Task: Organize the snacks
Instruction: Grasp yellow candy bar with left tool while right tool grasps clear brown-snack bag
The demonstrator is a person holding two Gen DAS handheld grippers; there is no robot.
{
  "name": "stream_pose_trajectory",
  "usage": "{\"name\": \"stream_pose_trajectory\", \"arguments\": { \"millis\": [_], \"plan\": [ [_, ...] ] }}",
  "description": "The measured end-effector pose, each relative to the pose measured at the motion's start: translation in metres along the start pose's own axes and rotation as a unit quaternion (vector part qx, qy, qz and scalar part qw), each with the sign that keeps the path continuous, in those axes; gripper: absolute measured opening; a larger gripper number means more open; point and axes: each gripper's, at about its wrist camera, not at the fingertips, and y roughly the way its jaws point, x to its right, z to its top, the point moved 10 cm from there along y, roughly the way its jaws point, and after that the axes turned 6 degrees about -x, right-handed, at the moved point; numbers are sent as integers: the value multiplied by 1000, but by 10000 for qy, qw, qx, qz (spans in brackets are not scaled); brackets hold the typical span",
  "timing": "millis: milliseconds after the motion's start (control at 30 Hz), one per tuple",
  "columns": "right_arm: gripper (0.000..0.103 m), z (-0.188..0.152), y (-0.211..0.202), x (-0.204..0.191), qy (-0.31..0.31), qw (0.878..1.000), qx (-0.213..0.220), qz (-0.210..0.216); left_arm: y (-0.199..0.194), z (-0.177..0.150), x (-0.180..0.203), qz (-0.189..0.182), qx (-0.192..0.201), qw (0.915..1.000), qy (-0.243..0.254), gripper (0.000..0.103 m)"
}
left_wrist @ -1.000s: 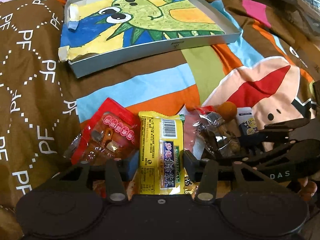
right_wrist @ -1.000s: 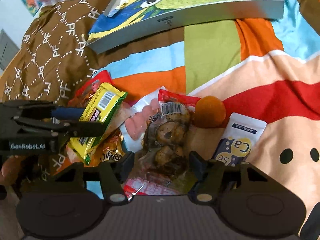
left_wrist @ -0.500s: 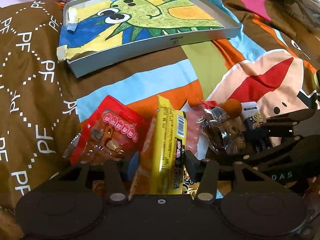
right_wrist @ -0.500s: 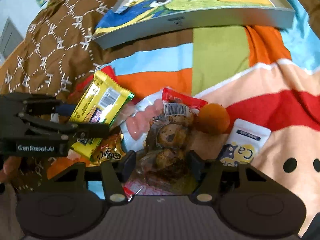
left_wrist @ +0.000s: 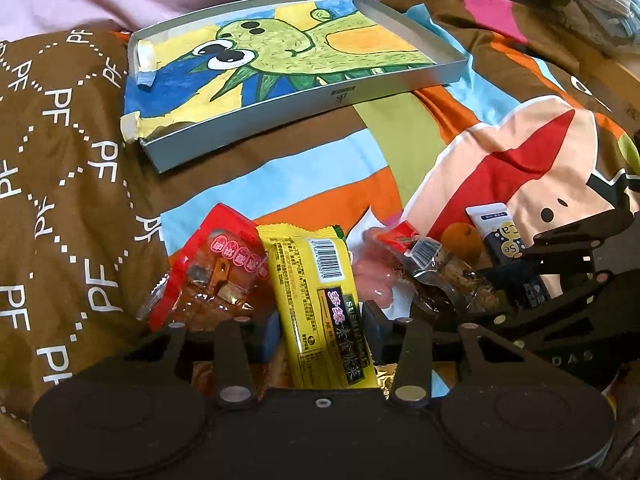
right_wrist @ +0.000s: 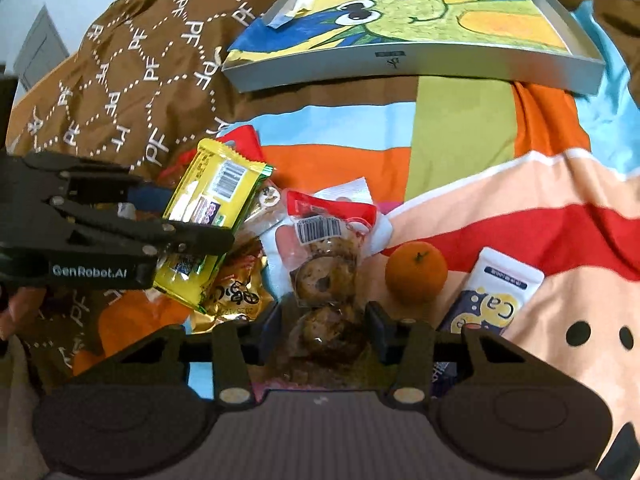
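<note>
Snacks: lying heaped on the patterned bedspread (right_wrist: 460, 132), well short of the tray (right_wrist: 400, 68).
Left gripper (left_wrist: 322, 328): pinching the yellow packet (left_wrist: 316, 300) between both fingers and holding it raised above the pile.
Right gripper (right_wrist: 324, 322): fingers sitting on either side of the clear cookie bag (right_wrist: 324, 276); cannot tell whether they are pressing it or standing slack.
Crowding on the left: red candy pouch (left_wrist: 216, 272) lying just beside the yellow packet; gold wrapper (right_wrist: 234, 300) showing under it.
Crowding in the middle: pink sausage pack (left_wrist: 372, 280) lying under and beside the cookie bag.
Crowding on the right: orange fruit (right_wrist: 416, 278) sitting near the cookie bag; white-and-blue sachet (right_wrist: 496, 300) lying just beyond the fruit.
Open room: bare bedspread stretching between the heap and the tray's near wall.
Tray contents: holding only a taped-in dinosaur drawing (left_wrist: 280, 60).
</note>
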Motion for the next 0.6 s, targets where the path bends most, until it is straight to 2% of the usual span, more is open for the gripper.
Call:
{"name": "stream_pose_trajectory", "arguments": {
  "millis": [200,367,500,600],
  "plan": [
    [56,-2,4,9,470,9984,-55,311,-3,-2,1,190,79,9997,90,44],
    [54,-2,4,14,761,9958,-74,507,-7,-2,-1,163,153,9997,-50,40],
    [51,-3,0,11,632,9972,-12,409,-9,-1,0,142,277,9995,-62,34],
    [50,-4,-3,8,577,9975,-4,399,-13,0,5,196,392,9989,144,28]
  ]
}}
